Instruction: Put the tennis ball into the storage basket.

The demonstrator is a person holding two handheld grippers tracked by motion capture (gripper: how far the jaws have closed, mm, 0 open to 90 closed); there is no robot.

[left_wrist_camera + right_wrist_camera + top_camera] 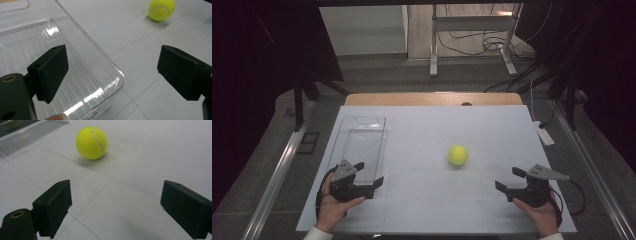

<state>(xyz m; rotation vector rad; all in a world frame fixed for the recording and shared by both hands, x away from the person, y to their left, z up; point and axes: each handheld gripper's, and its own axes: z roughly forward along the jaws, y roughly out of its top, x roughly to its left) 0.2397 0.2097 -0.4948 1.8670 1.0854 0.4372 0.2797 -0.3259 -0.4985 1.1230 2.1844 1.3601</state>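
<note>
Both fingers wide open, empty

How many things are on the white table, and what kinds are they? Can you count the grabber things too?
Yellow tennis ball: 1
Clear plastic tray: 1
Black grippers: 2, the left gripper and the right gripper, both open and holding nothing
Total: 4

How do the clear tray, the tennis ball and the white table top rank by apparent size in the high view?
1. white table top
2. clear tray
3. tennis ball, plainly the smallest
</note>
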